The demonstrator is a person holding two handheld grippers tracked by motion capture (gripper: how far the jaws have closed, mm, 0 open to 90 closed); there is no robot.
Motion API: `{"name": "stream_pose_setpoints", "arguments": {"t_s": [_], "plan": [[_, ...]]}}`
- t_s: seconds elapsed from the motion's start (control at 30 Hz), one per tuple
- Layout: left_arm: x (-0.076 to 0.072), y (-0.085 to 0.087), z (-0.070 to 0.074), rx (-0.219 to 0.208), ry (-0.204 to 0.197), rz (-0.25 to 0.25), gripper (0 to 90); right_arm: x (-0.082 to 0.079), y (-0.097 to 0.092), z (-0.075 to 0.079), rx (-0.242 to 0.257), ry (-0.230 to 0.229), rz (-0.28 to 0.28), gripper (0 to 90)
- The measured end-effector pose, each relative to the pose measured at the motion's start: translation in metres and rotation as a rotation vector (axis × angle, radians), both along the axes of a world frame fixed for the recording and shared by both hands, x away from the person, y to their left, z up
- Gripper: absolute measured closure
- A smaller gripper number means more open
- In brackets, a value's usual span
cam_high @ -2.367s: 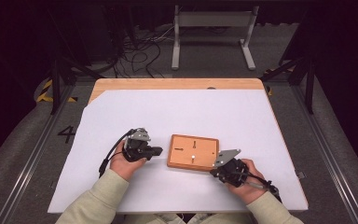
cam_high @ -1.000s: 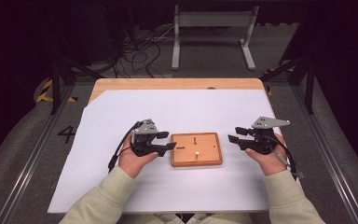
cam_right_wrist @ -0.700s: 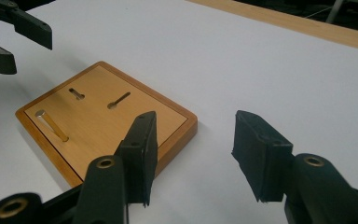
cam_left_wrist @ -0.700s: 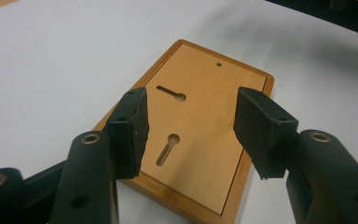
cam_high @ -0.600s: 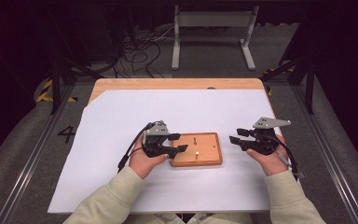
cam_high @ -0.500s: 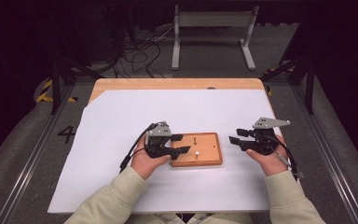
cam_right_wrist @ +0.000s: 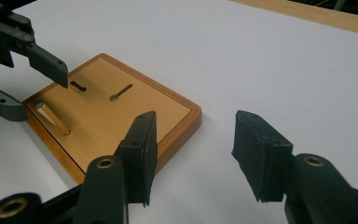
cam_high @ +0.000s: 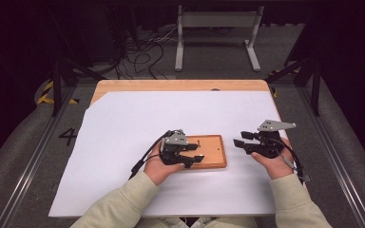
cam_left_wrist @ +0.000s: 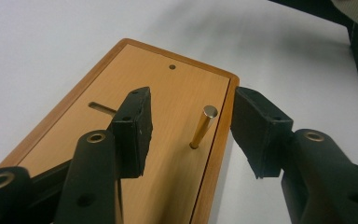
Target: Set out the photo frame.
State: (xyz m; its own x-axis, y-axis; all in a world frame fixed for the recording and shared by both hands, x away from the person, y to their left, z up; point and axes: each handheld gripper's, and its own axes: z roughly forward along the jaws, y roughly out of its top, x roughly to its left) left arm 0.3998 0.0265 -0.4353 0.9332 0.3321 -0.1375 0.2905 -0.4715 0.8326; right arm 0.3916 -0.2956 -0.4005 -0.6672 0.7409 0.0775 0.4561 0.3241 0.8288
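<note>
A flat wooden board [cam_high: 212,151] lies on the white sheet near the front. It has two slots [cam_right_wrist: 121,92] and a small hole. A brass peg [cam_left_wrist: 203,127] stands upright in the board near one edge. My left gripper [cam_high: 196,159] hovers over the board's left end. Its jaws have just been closing and stand either side of the peg [cam_right_wrist: 51,117], with a gap on both sides. In its own view the left gripper [cam_left_wrist: 191,95] frames the peg. My right gripper [cam_high: 240,144] stays right of the board, open and empty, its jaws [cam_right_wrist: 193,123] aimed at the board's corner.
The white sheet [cam_high: 138,118] covers most of a wooden table [cam_high: 171,85], whose bare strip shows along the far edge. Beyond it are floor cables and a grey metal stand [cam_high: 216,21]. Metal rails run along both sides of the table.
My left gripper has moved right, from beside the board's left edge to over it, with its jaws now around the peg. The right gripper earlier swung away from the board, then kept still.
</note>
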Motion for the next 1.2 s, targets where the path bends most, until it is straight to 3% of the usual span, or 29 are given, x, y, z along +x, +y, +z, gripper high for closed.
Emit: {"name": "stream_pose_setpoints", "arguments": {"t_s": [0.2,0.37,0.47,0.53,0.63,0.67,0.87,1.03,1.13,1.2], "plan": [[0.000,-0.009,-0.009,0.012,0.011,-0.029,61.1,0.000,0.001,-0.002,-0.001,0.022,0.002,51.6],[0.001,-0.016,-0.015,0.041,-0.007,-0.044,75.5,-0.002,0.000,-0.003,0.001,0.027,0.007,51.9],[0.000,-0.017,-0.015,0.056,-0.040,-0.059,82.7,-0.002,0.000,-0.003,0.003,0.032,0.005,52.0],[-0.001,-0.016,-0.014,0.076,-0.066,-0.069,83.3,-0.002,-0.001,-0.003,0.006,0.034,0.005,52.1],[-0.001,-0.016,-0.014,0.076,-0.054,-0.075,83.6,-0.003,0.000,-0.002,0.005,0.028,0.010,52.1],[-0.002,-0.016,-0.013,0.088,-0.077,-0.080,83.7,-0.003,0.000,-0.002,0.005,0.028,0.012,52.1],[-0.002,-0.016,-0.014,0.092,-0.102,-0.091,83.8,-0.003,0.001,-0.003,0.003,0.030,0.013,52.1],[-0.007,-0.018,-0.013,0.135,-0.196,-0.116,83.8,-0.003,0.001,-0.003,0.002,0.028,0.014,52.1],[-0.010,-0.018,-0.013,0.149,-0.224,-0.123,83.8,-0.003,0.002,-0.003,-0.003,0.027,0.014,52.0],[-0.014,-0.020,-0.013,0.170,-0.275,-0.123,83.8,-0.003,0.002,-0.003,-0.009,0.024,0.015,51.8]]}}
